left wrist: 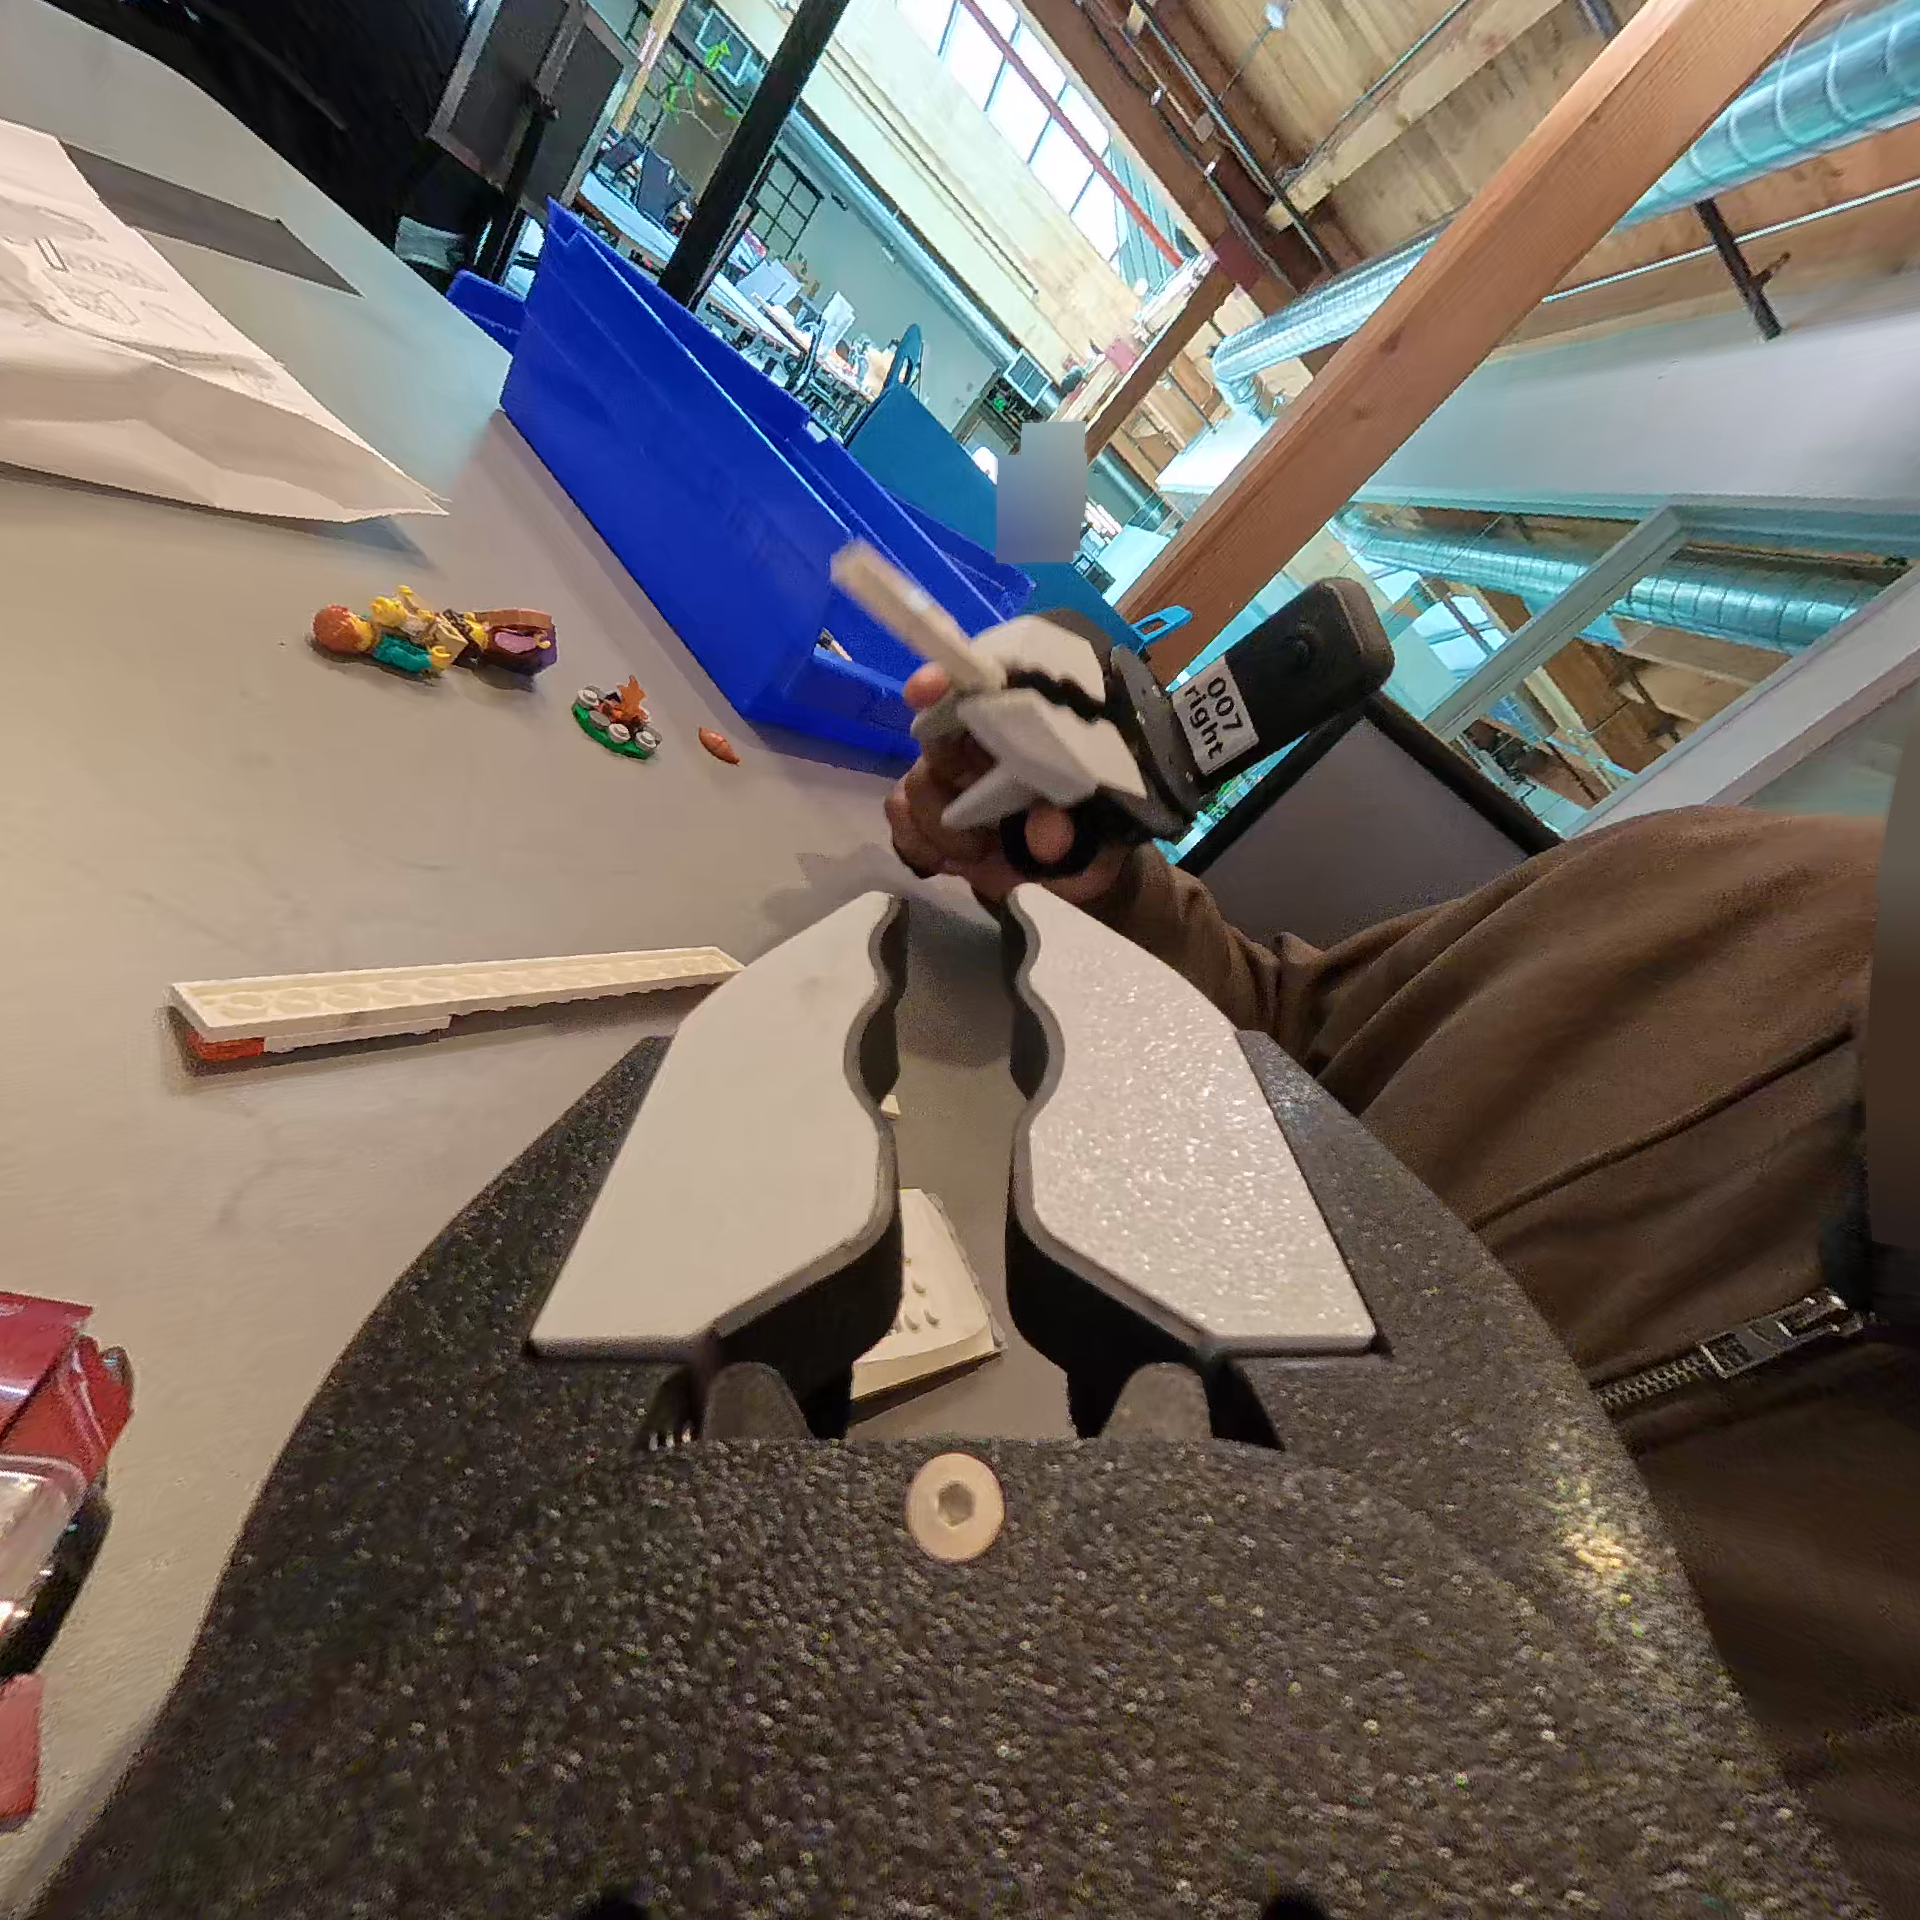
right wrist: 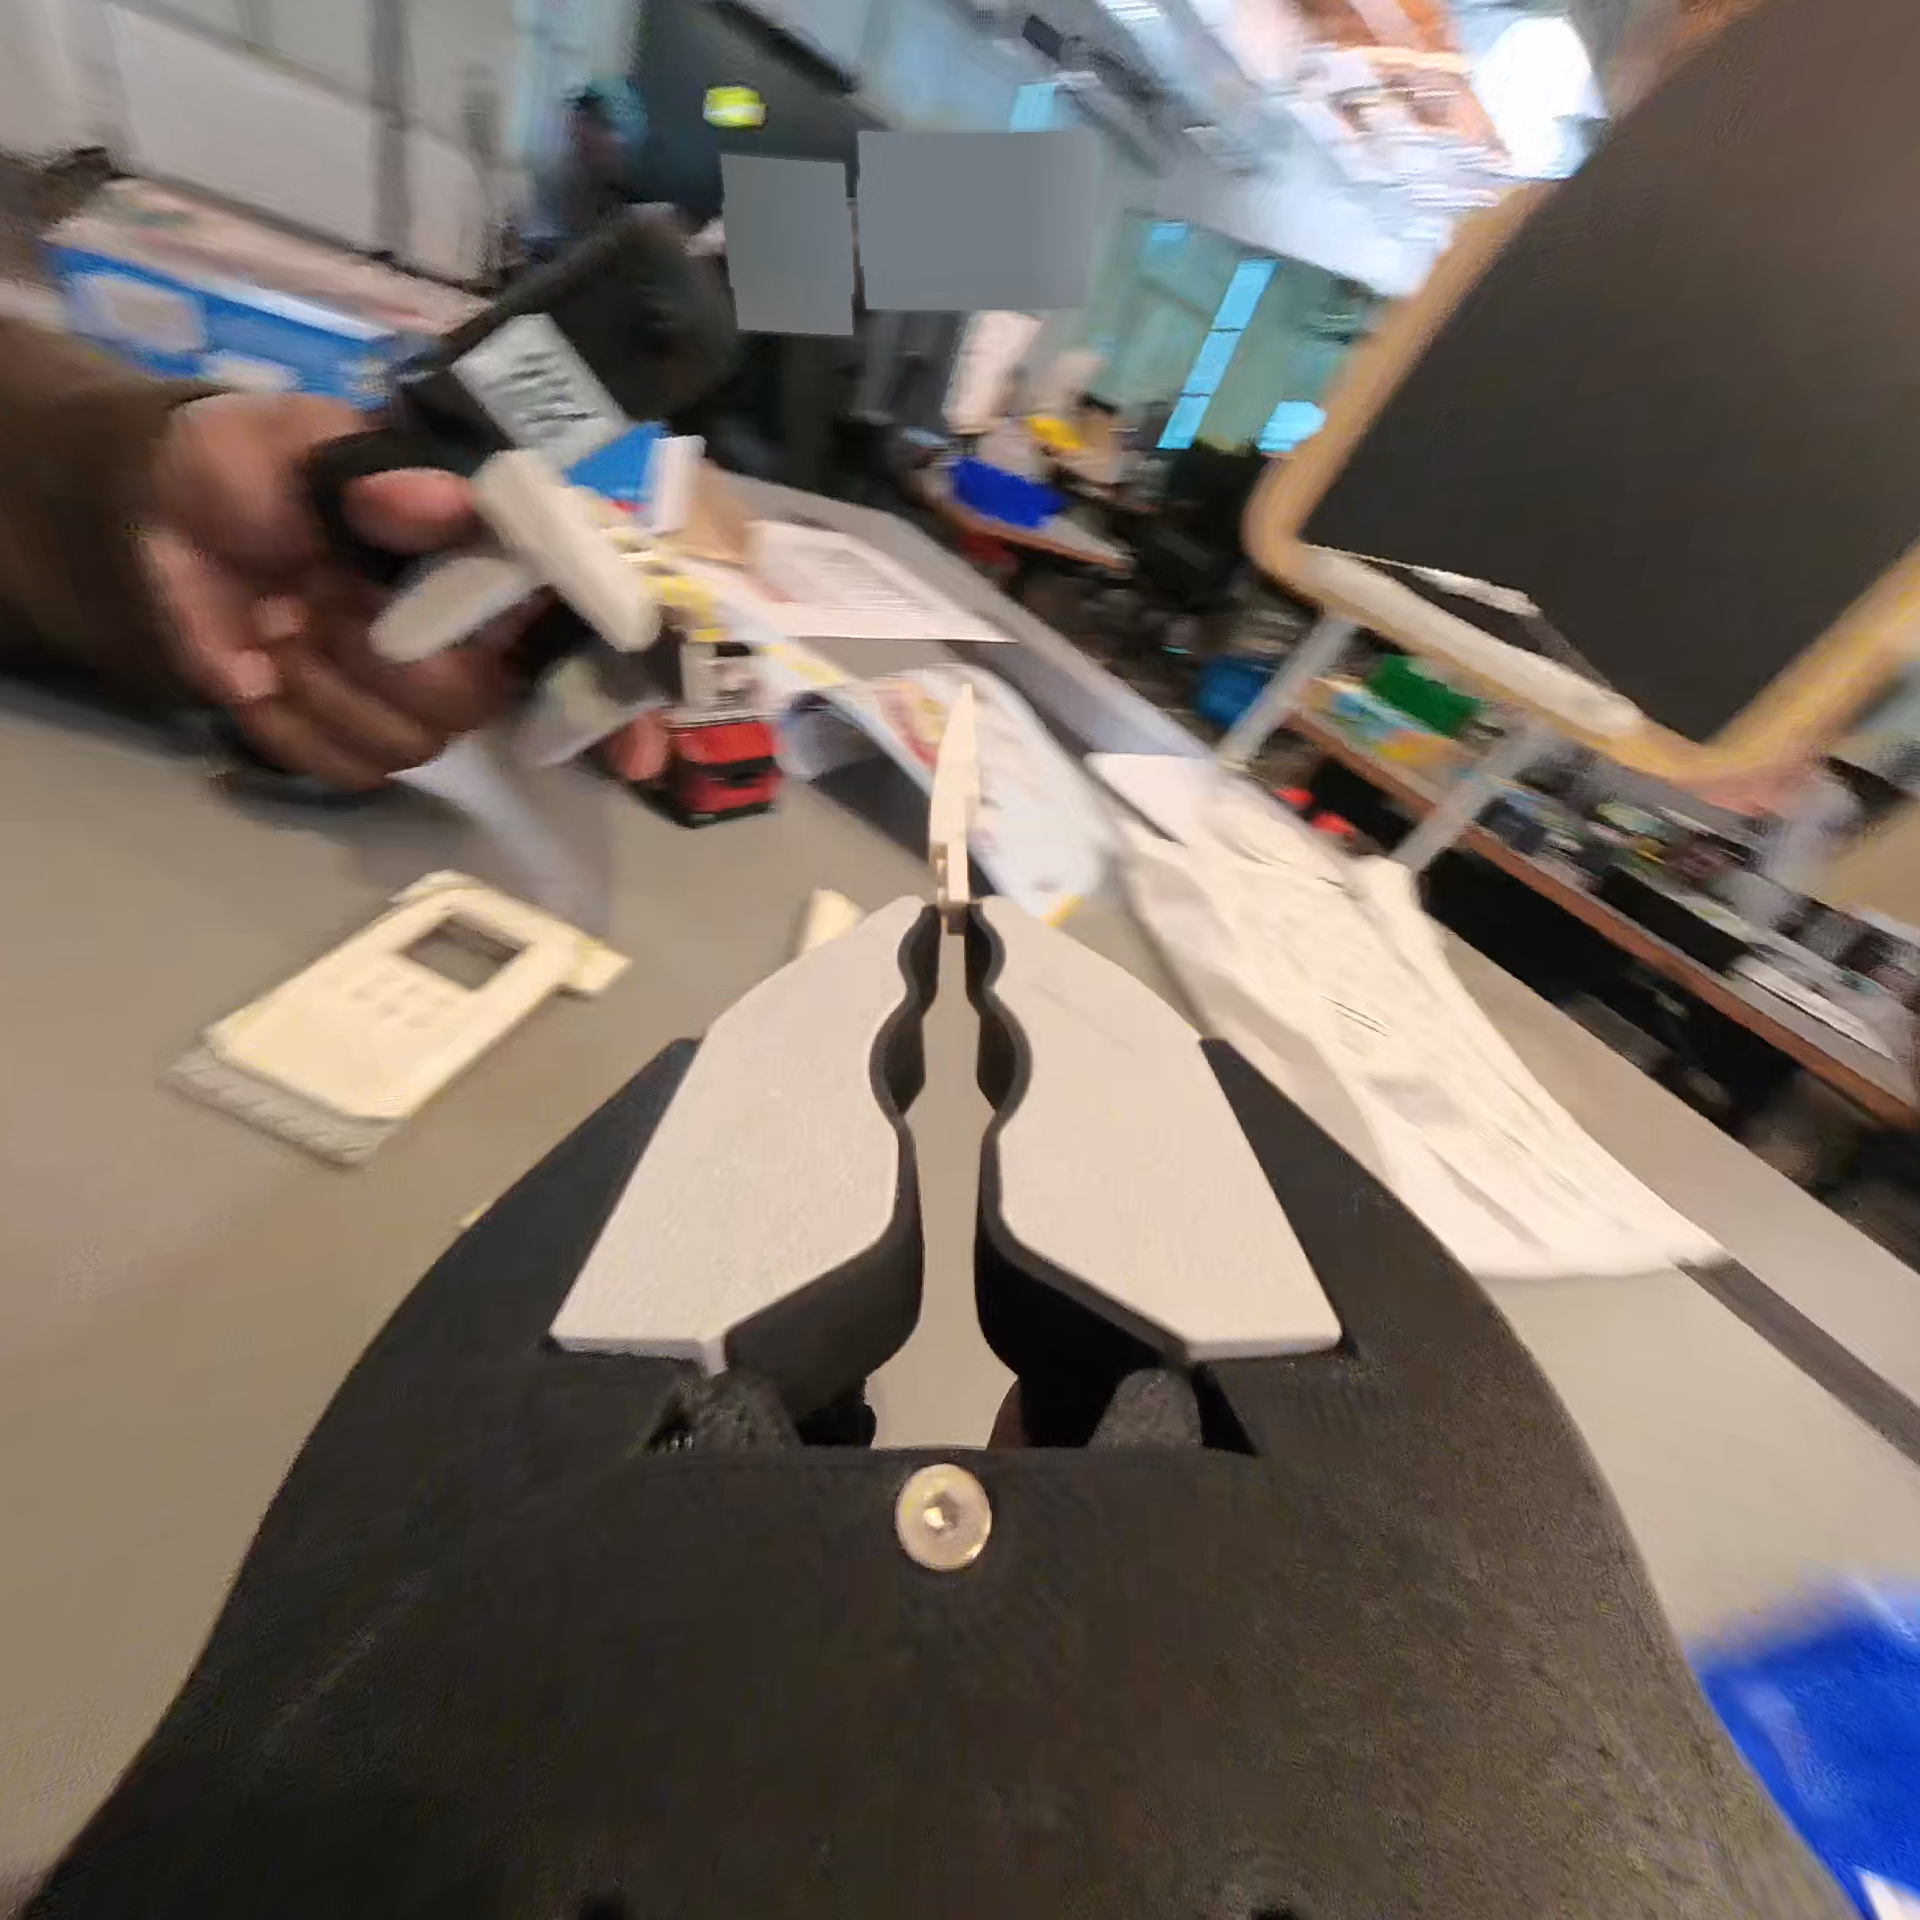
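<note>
My right gripper (right wrist: 951, 914) is shut on a thin white plate-like toy piece (right wrist: 954, 810), pinched at its lower end and pointing forward, edge-on to the camera. The left wrist view shows the same gripper (left wrist: 997, 707) raised above the table with the white piece (left wrist: 904, 613) sticking out of its tips. My left gripper (left wrist: 951, 914) is open, with only bare grey table between its tips. It also shows in the right wrist view (right wrist: 520, 592), held by a hand at upper left. A flat white studded piece (left wrist: 925, 1309) lies on the table under the left fingers.
On the grey table (left wrist: 312, 810) lie a long white plate (left wrist: 447, 987), toy figures (left wrist: 436, 634), a small green build (left wrist: 618, 717), a blue bin (left wrist: 707, 499) and paper (left wrist: 156, 343). The right wrist view shows a white windowed panel (right wrist: 384, 1008), a red build (right wrist: 722, 764) and printed sheets (right wrist: 1351, 1039). The gap from one gripper's tips to the other's is roughly 11 cm.
</note>
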The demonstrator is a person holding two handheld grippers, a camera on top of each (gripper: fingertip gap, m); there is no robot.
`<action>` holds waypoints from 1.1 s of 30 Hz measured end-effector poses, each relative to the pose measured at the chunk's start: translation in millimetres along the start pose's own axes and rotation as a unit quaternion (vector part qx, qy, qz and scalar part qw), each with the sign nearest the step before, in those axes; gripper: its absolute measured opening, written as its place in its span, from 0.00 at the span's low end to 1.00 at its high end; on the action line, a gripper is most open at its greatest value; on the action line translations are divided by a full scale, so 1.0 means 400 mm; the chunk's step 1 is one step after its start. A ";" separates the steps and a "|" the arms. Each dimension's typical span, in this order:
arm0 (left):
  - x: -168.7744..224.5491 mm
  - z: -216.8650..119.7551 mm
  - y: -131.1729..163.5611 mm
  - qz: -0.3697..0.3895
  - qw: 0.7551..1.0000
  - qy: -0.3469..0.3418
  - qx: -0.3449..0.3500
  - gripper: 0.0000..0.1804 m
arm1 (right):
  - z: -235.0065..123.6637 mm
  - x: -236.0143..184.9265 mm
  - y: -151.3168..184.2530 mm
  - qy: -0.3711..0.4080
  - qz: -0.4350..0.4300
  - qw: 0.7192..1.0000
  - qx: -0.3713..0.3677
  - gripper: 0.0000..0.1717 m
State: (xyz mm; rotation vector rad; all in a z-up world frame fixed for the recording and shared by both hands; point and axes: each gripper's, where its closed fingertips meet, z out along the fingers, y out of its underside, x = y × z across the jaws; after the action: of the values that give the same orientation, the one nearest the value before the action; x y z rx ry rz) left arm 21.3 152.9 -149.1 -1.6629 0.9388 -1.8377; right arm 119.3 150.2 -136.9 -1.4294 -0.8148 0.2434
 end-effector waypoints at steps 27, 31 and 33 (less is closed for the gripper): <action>-0.006 0.026 0.054 0.033 0.998 -0.020 -0.055 0.09 | -0.074 -0.186 0.178 -0.059 0.149 0.945 -0.284 0.12; -0.002 0.029 0.062 0.038 0.997 -0.021 -0.064 0.09 | -0.045 -0.246 0.190 -0.094 0.121 0.935 -0.320 0.12; -0.002 0.030 0.065 0.042 0.997 -0.023 -0.068 0.09 | -0.035 -0.255 0.194 -0.101 0.126 0.930 -0.329 0.12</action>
State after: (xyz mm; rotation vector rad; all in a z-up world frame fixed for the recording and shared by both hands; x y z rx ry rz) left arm 31.0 134.4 -169.0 -1.7107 1.1179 -1.7076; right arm 79.6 90.7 -243.9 -2.1757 -0.9265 0.3355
